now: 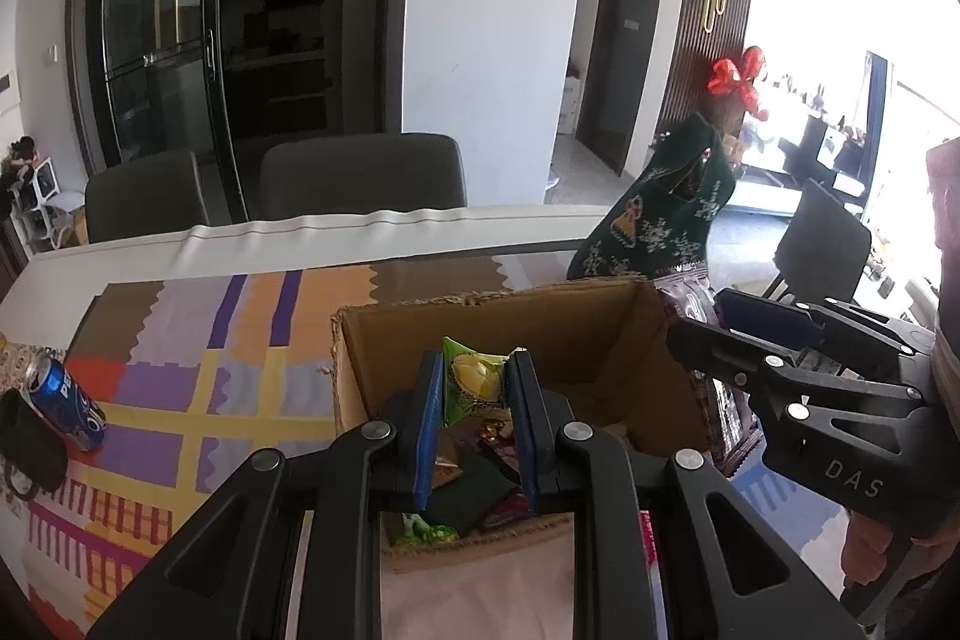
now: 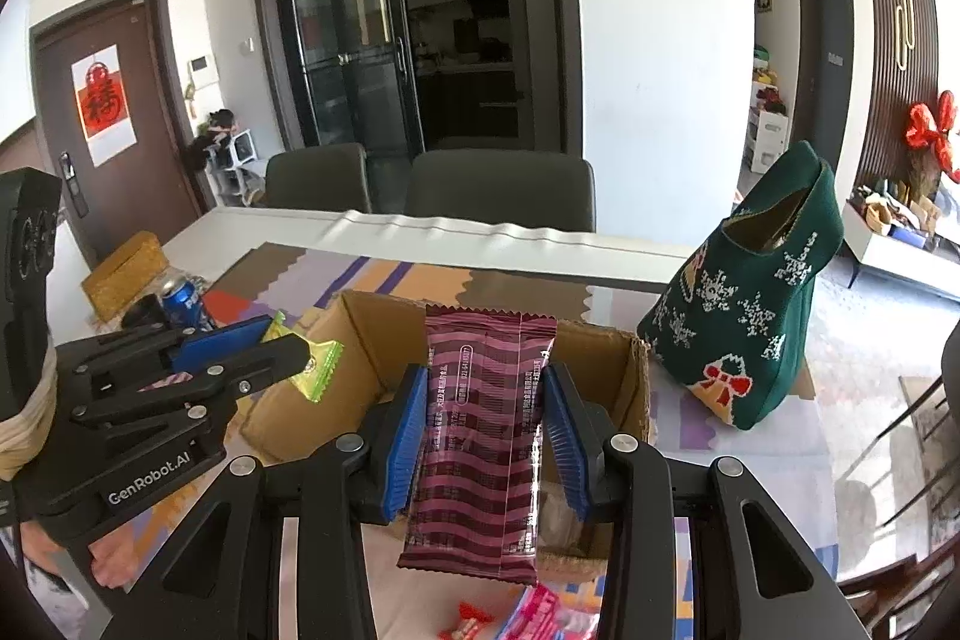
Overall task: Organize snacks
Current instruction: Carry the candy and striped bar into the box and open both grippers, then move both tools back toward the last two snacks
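Since both grippers grip packets over the open brown cardboard box (image 2: 630,370), I'd lower first: left gripper (image 1: 474,394) pinching the small green durian candy packet (image 1: 471,379), right gripper (image 2: 489,436) clamping the long maroon striped wrapper (image 2: 480,436).

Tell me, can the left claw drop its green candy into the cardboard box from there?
Probably yes. The left claw holds the green candy packet right above the open cardboard box, and nothing covers the opening. The right claw, gripping the maroon wrapper, stays off to one side.
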Tool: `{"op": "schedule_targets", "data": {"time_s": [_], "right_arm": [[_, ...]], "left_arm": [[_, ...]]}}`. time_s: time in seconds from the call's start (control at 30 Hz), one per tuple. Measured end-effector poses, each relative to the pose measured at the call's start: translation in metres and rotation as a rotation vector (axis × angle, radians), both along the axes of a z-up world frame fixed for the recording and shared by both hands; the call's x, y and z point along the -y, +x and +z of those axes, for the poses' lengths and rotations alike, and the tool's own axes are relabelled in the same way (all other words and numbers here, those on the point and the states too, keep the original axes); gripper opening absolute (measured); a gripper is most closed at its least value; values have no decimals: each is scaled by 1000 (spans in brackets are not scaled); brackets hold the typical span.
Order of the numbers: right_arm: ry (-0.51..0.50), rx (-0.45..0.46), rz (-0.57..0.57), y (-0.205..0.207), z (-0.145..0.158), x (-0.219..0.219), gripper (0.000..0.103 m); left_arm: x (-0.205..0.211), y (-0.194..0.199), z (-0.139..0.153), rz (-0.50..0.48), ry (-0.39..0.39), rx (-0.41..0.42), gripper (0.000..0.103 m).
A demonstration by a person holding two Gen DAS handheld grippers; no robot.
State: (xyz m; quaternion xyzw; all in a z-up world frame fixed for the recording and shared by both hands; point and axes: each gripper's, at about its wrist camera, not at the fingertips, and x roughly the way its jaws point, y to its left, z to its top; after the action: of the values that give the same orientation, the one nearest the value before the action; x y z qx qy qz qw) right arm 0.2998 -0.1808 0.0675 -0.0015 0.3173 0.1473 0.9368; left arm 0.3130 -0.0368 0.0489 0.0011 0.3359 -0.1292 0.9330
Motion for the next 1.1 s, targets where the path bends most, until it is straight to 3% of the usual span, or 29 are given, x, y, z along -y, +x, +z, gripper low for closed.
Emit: {"op": "schedule_targets", "data": {"time_s": [0.1, 0.17, 0.2, 0.33, 0.8, 1.1], "right_arm": [[0, -19, -3, 9, -5, -1, 41], [-5, -27, -3, 14, -8, -1, 45], [-16, -32, -9, 17, -10, -1, 49], [-35, -29, -27, 14, -12, 0, 57], [-51, 33, 39, -33, -6, 13, 57], [-93, 42, 65, -60, -19, 31, 57]], "left_arm": [[-1, 9, -2, 19, 11, -11, 28], [-2, 13, -3, 32, 16, -19, 45], [-3, 13, -3, 40, 12, -20, 47], [-3, 7, -3, 53, 23, -14, 50], [23, -45, 8, -4, 64, 38, 57], [47, -70, -15, -60, 100, 2, 58]]}}
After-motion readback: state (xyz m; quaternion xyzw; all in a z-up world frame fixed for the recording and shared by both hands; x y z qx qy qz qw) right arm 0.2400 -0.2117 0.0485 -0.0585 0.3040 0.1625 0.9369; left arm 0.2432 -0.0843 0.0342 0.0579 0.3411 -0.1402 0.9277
